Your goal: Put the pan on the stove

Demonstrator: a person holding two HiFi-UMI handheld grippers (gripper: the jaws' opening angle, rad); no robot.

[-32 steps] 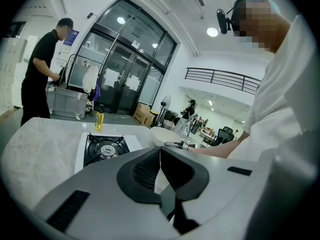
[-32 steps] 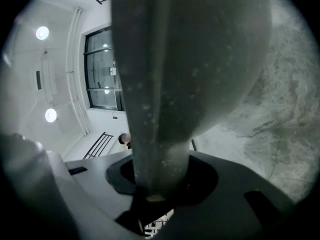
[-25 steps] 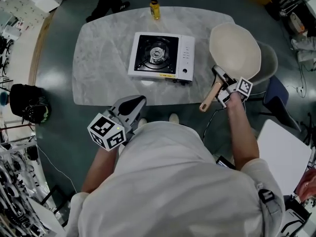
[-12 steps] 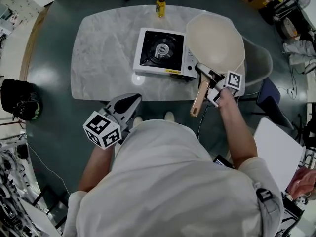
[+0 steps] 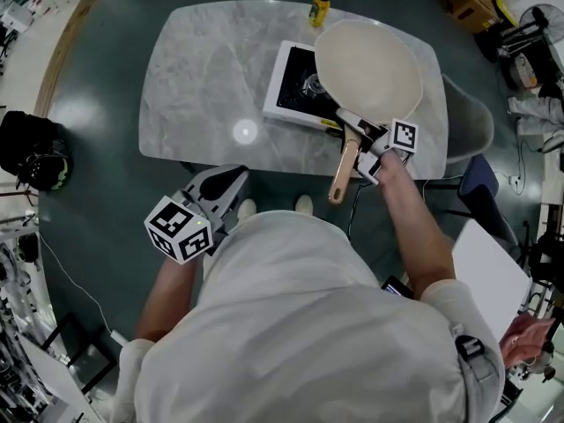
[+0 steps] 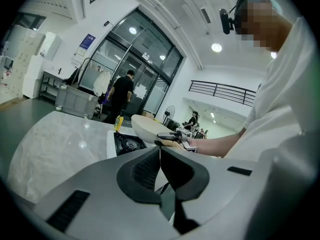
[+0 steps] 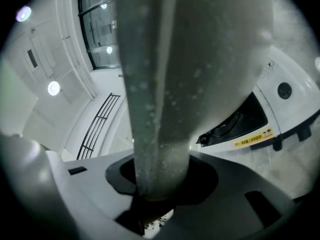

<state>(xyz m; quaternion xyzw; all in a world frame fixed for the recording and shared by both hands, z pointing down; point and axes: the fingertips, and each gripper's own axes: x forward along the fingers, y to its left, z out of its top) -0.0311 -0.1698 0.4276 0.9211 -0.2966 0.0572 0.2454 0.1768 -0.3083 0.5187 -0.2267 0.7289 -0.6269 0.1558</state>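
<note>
Clearly the marble tabletop (image 5: pixel 203 77) is kept mostly bare, so the work gathers toward its far right corner. The cream frying pan (image 5: pixel 368 67) hangs there in the air, its bowl over the right part of the portable gas stove (image 5: pixel 295 91) and not yet resting on the burner, as far as the head view shows. The stove sits near the far edge, its black burner well showing left of the pan. The right gripper (image 5: pixel 363 141) is clenched on the base of the pan's wooden handle (image 5: pixel 342 170), probably for control near the bowl's weight. The left gripper (image 5: pixel 231 183) hangs off the near edge by the person's body, jaws together on nothing, out of the way. A yellow bottle (image 5: pixel 319 9) stands at the far edge.
</note>
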